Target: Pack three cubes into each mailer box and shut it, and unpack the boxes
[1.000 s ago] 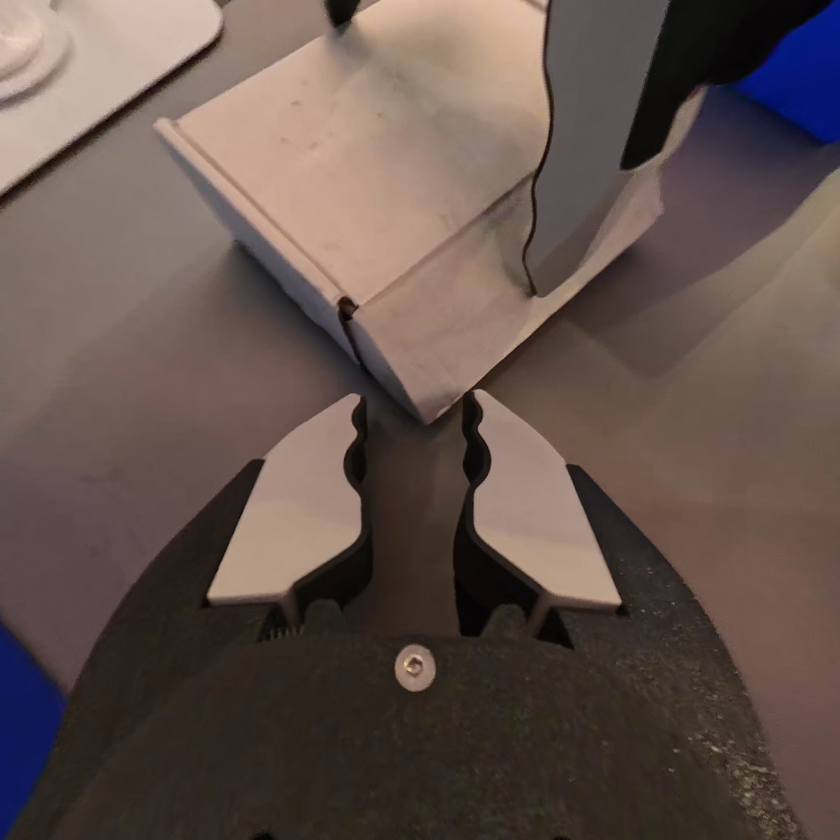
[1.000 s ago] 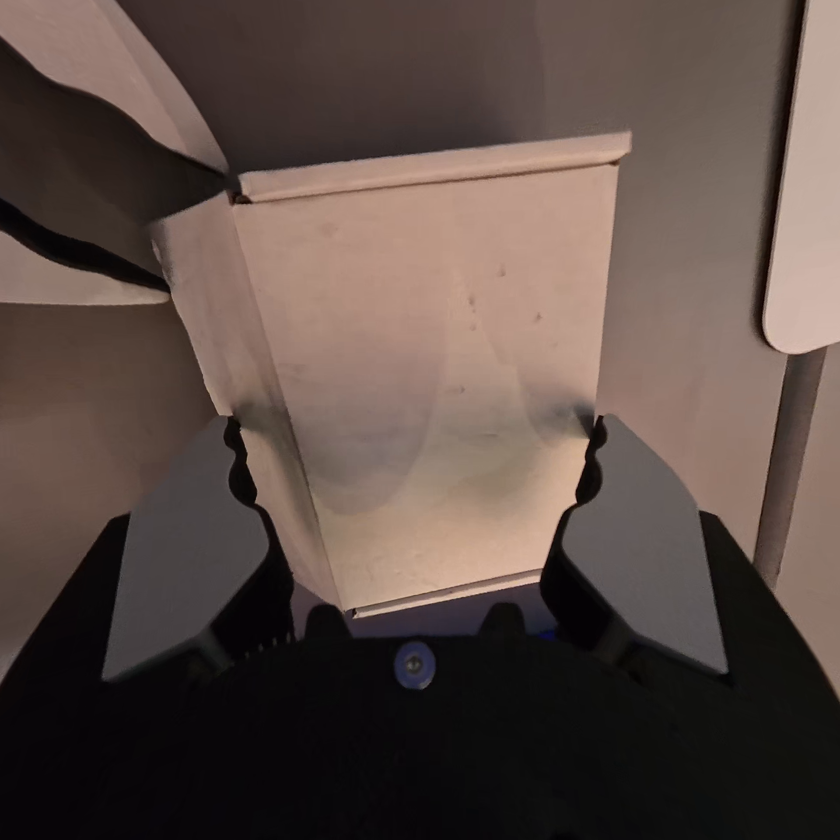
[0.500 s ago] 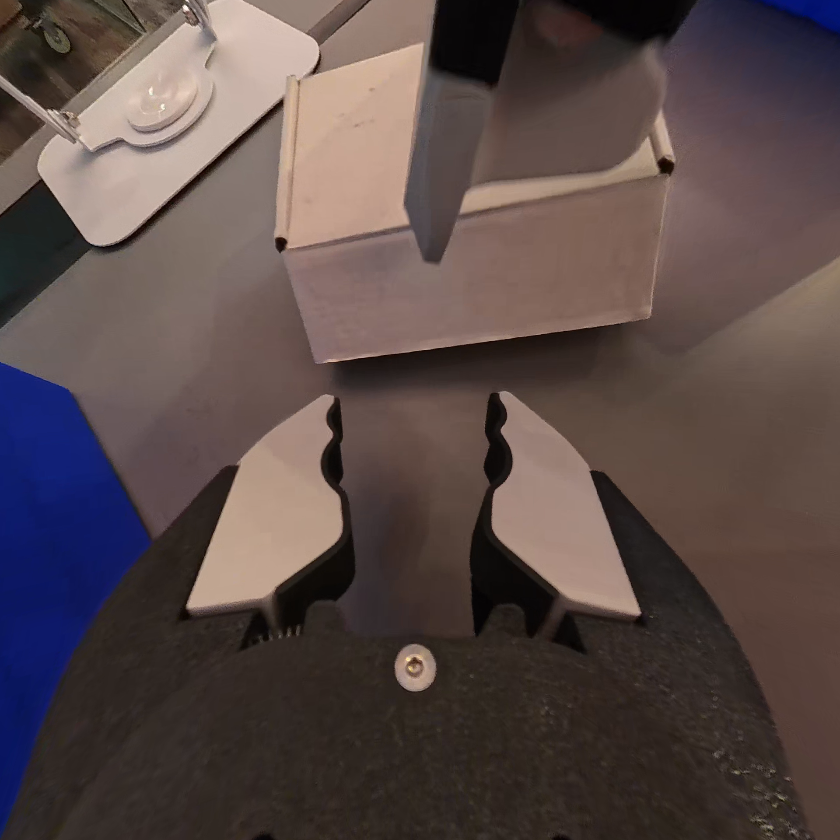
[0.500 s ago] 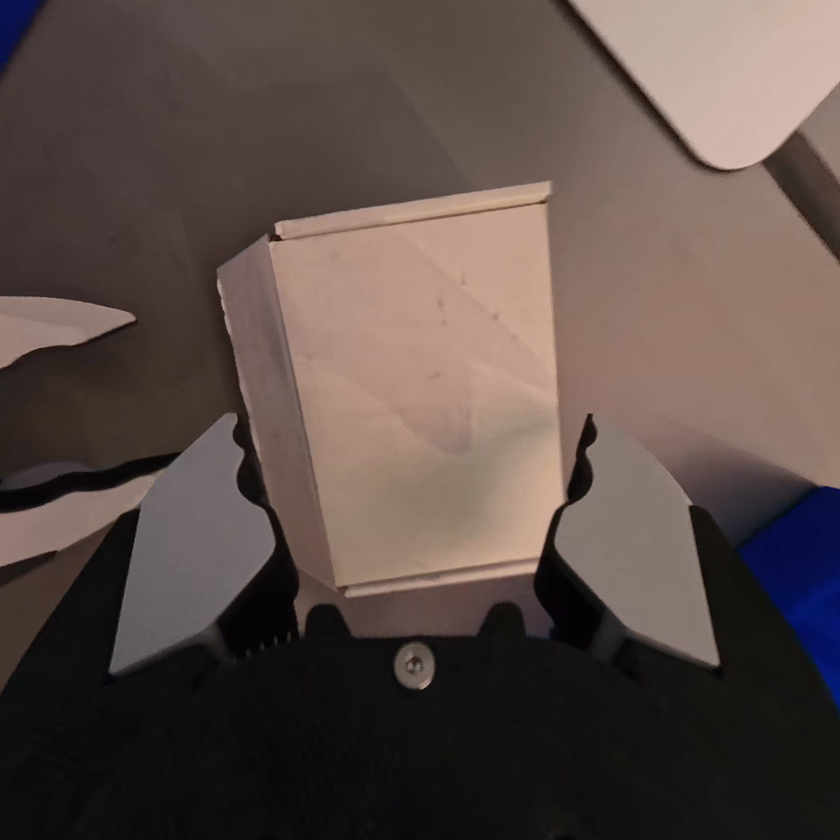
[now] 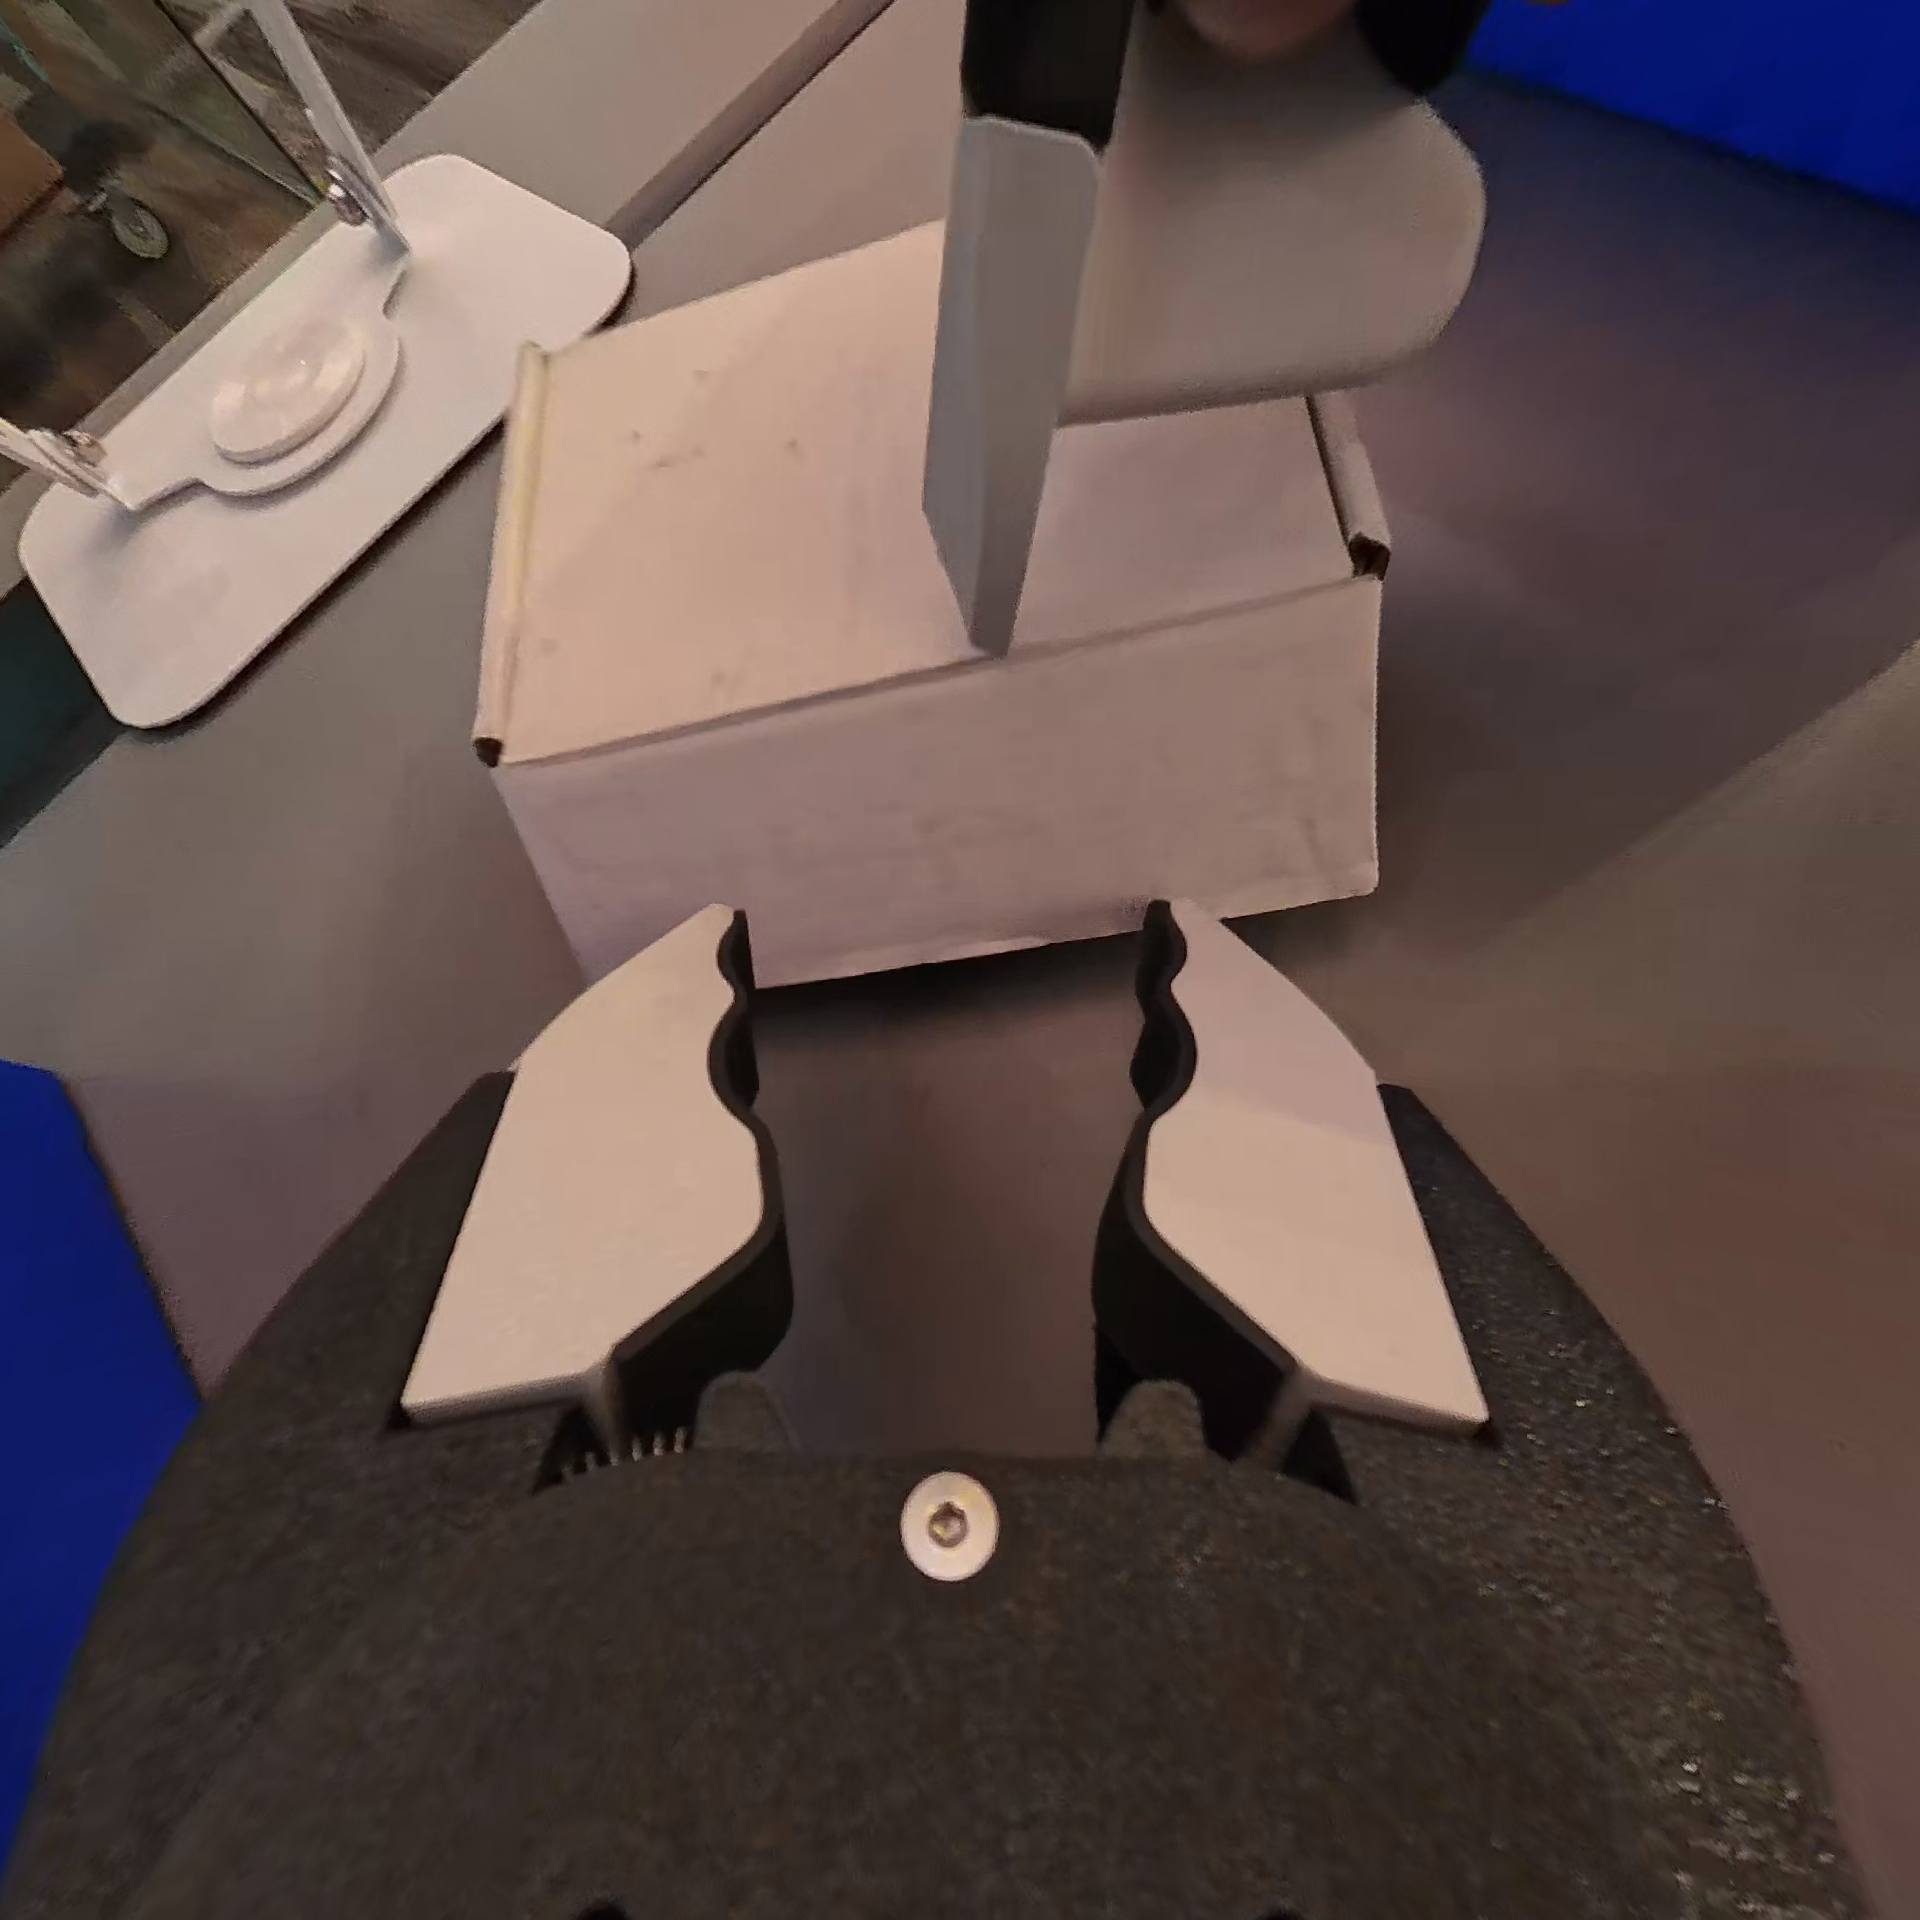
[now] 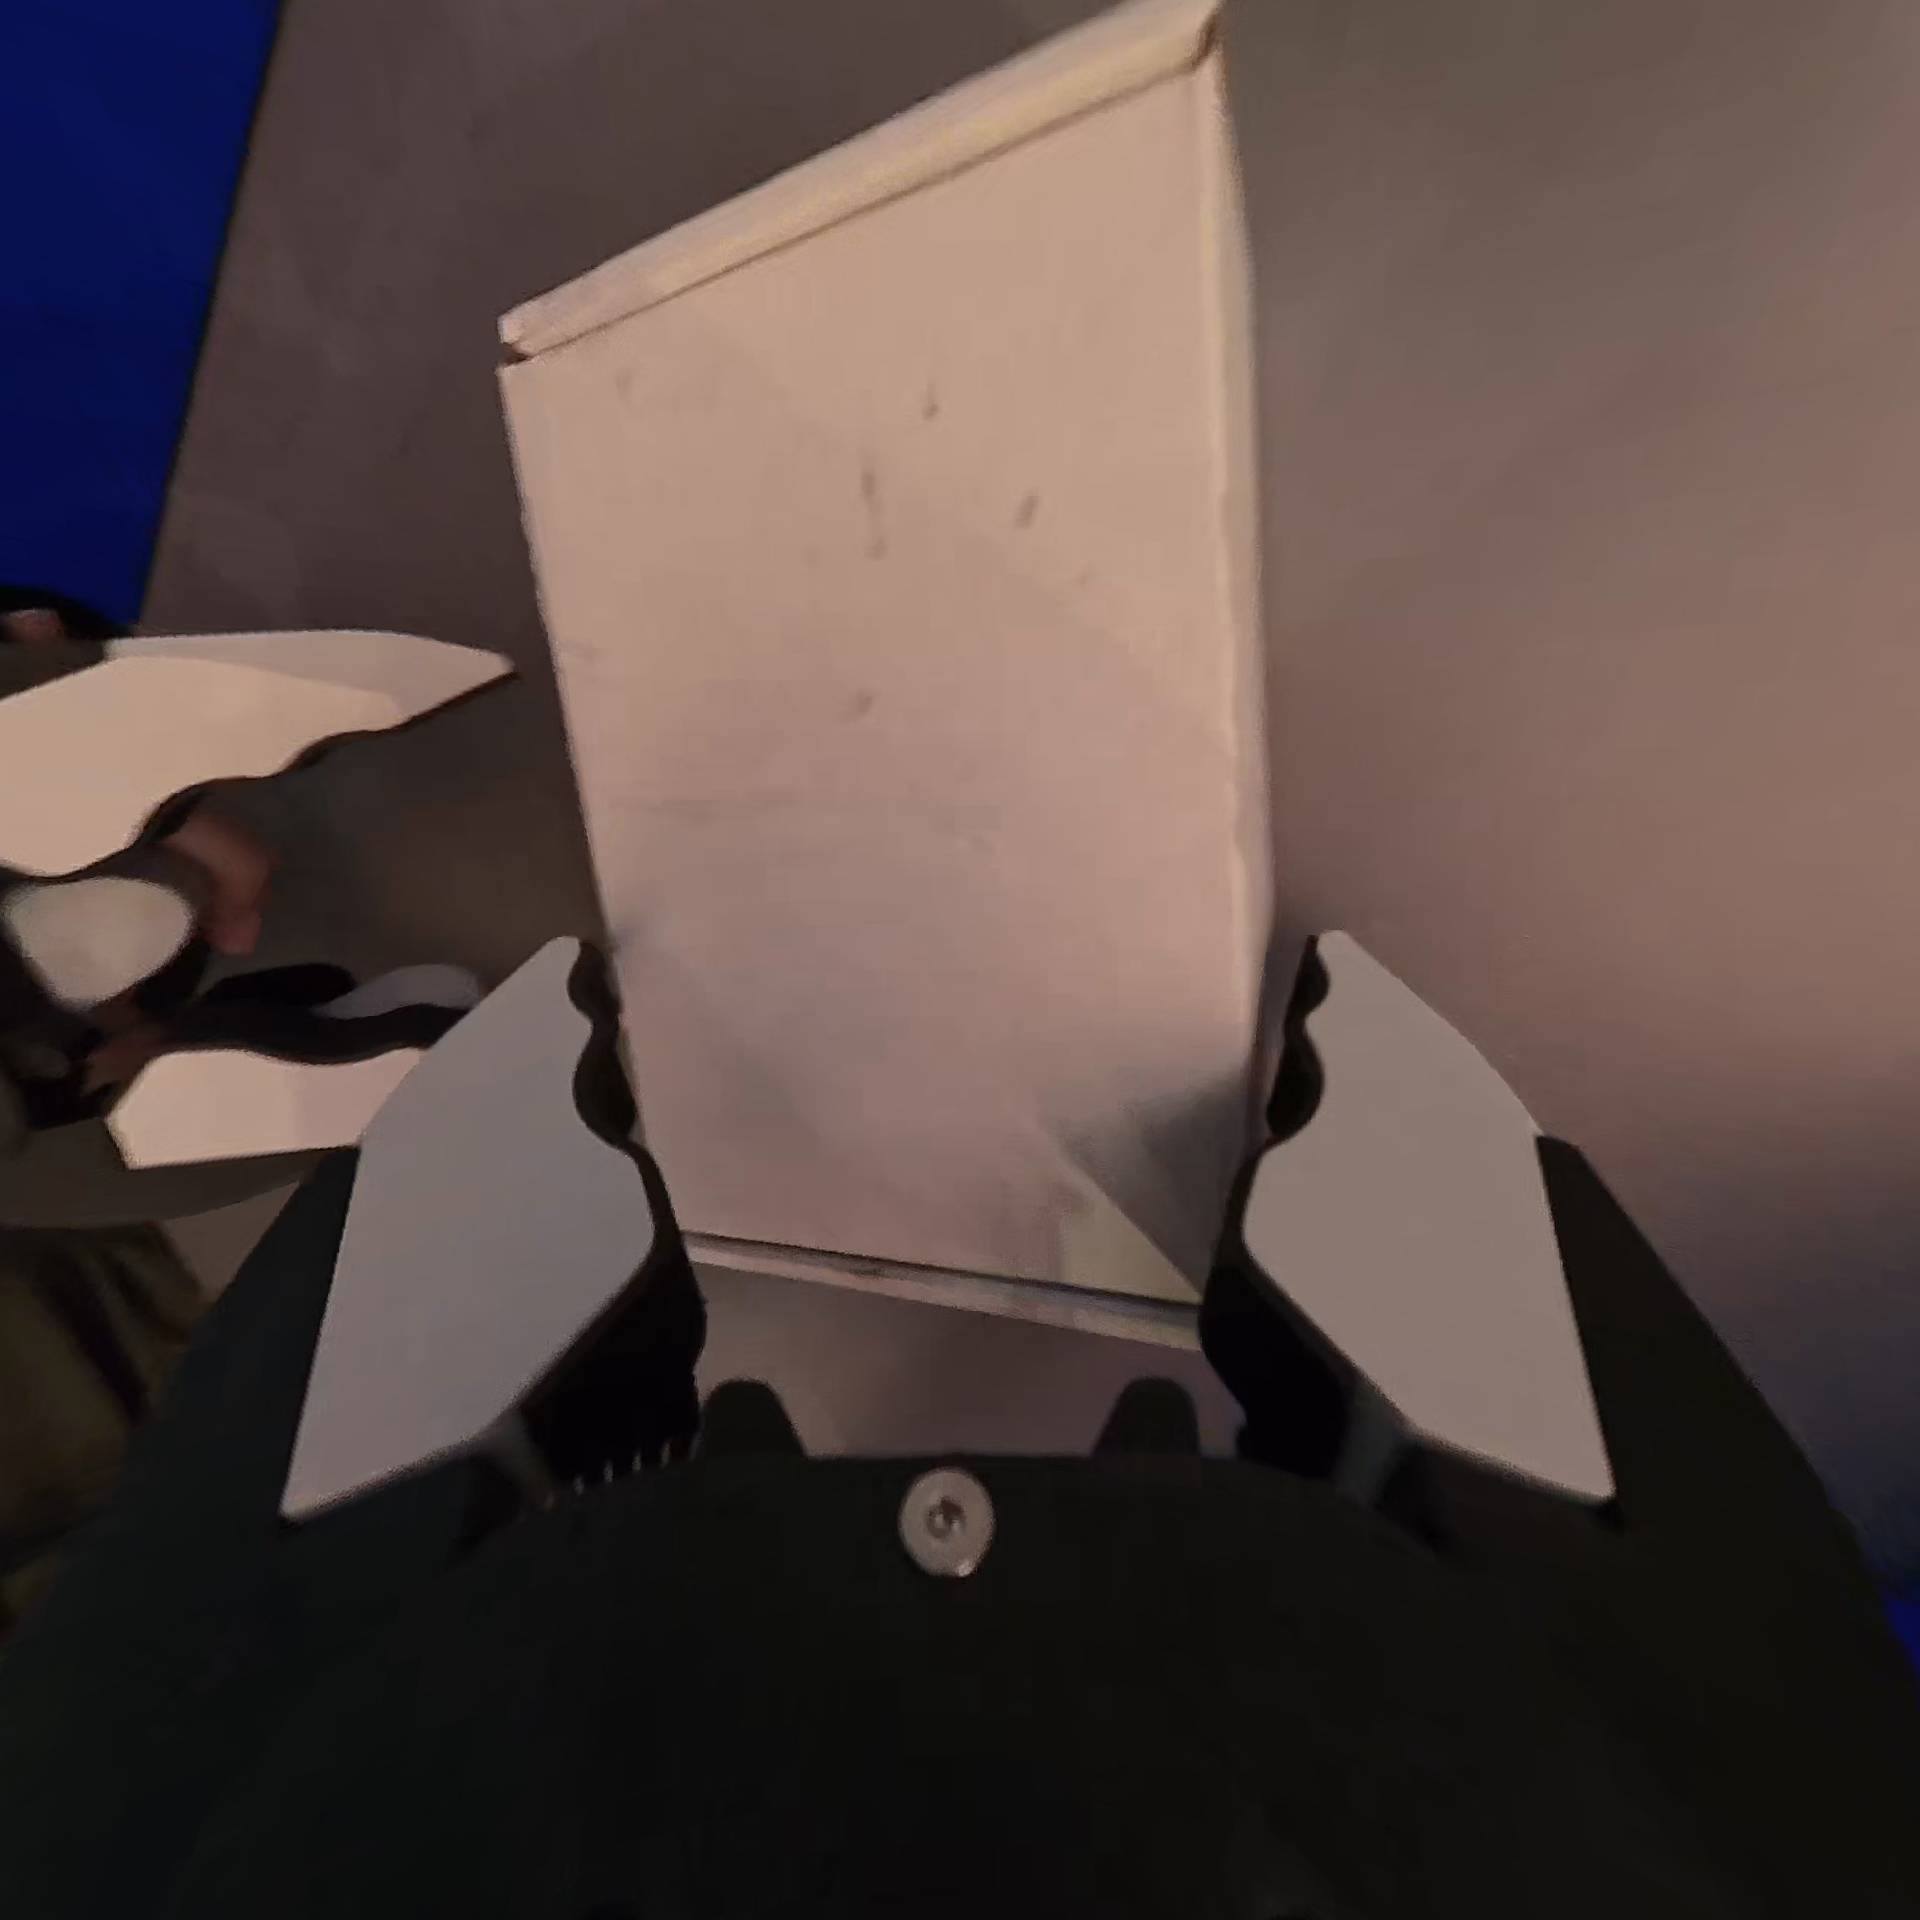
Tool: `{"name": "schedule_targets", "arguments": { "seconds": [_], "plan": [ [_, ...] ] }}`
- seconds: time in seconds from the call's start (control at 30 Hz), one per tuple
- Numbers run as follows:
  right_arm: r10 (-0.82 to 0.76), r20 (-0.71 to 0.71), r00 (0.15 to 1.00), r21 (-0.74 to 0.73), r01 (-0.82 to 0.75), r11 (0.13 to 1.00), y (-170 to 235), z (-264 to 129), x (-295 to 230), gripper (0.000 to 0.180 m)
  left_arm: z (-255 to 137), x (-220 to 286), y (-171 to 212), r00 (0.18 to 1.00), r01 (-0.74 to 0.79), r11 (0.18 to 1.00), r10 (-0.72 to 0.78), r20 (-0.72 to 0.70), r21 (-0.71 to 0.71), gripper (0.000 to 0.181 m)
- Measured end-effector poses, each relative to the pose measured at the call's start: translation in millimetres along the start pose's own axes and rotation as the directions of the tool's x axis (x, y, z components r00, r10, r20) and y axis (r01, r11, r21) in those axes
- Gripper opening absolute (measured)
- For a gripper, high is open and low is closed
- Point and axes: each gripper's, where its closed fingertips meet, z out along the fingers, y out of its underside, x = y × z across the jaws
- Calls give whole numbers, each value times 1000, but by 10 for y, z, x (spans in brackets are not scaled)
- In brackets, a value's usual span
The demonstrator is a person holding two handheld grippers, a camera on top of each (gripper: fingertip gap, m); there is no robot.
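A shut white mailer box (image 5: 883,582) stands on the grey table. My right gripper (image 6: 945,948) comes down from above and is shut on the box (image 6: 894,727), one finger on each long side wall. One of its fingers (image 5: 987,416) shows at the box's front top edge in the left wrist view. My left gripper (image 5: 945,920) is open and empty, low over the table, its tips just short of the box's front wall. It also shows at the left of the right wrist view (image 6: 488,831). No cubes are in view.
A white stand base (image 5: 312,416) with metal legs lies on the table to the back left of the box. Blue ground shows past the table edge at the left (image 5: 62,1351) and back right. A person's hand (image 6: 218,883) holds the left gripper.
The box has turned on the table in the right gripper's hold, from corner-on to long wall facing the left gripper. The left gripper has opened wider and come nearer the wall.
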Motion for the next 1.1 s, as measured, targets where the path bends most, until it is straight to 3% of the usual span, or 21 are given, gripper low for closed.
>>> {"name": "schedule_targets", "arguments": {
  "seconds": [0.6, 0.77, 0.83, 0.93, 1.1],
  "plan": [
    [-10, 20, 1000, 24, 10, 1000, 25, 69, -22, 124, 83, 46, 18, 998, 5, 1000, -7, -63, -27, 63],
    [-2, 95, 996, -69, 9, 998, 213, 52, -195, 118, -53, -157, 133, 1000, 10, 999, -11, -7, -50, 71],
    [-10, 110, 994, -102, 21, 995, 269, 37, -230, 116, -82, -152, 161, 995, 70, 997, -72, -63, -41, 76],
    [-21, 131, 991, -41, 27, 999, 155, 22, -218, 113, -115, -155, 99, 980, 136, 991, -135, -148, -3, 86],
    [-15, 172, 985, 44, 7, 999, 11, 5, -176, 110, -38, -188, 28, 981, 88, 995, -80, -178, 39, 107]
  ]
}}
